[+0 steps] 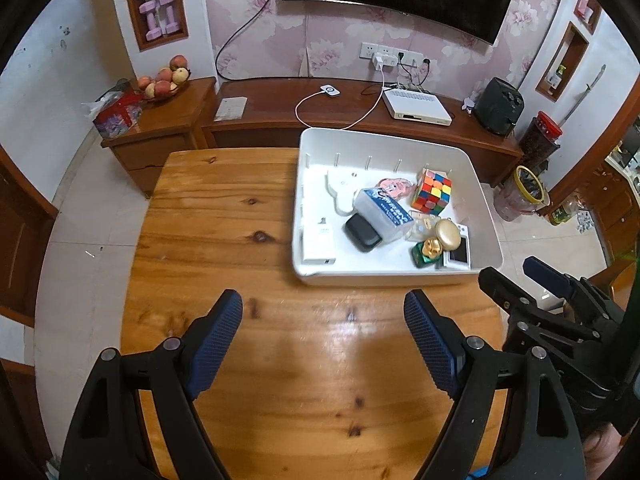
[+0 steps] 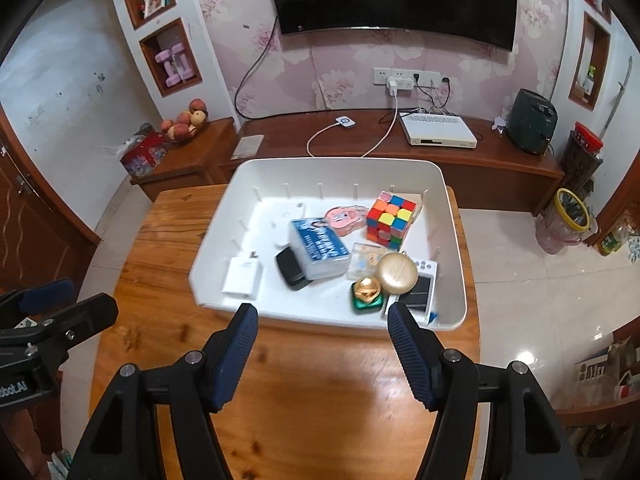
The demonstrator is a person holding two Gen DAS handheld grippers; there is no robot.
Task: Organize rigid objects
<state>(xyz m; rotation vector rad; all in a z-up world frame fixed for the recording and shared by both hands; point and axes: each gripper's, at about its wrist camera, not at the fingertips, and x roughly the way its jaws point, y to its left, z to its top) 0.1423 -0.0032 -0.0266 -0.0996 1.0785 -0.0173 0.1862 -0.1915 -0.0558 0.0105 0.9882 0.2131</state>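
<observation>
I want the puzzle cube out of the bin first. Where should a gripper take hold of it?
Grip the puzzle cube by two opposite flat side faces, coming from above. It stands tallest in the white bin, its top face is clear, and the pink tag lies flat beside it, probably low enough to leave room for fingers.

Glossy wood table (image 1: 248,240) (white plastic bin (image 1: 486,216))

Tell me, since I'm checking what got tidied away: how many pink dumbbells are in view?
2. Both pink dumbbells stand side by side in the lower wall niche, left of the television; none shows elsewhere.
</observation>
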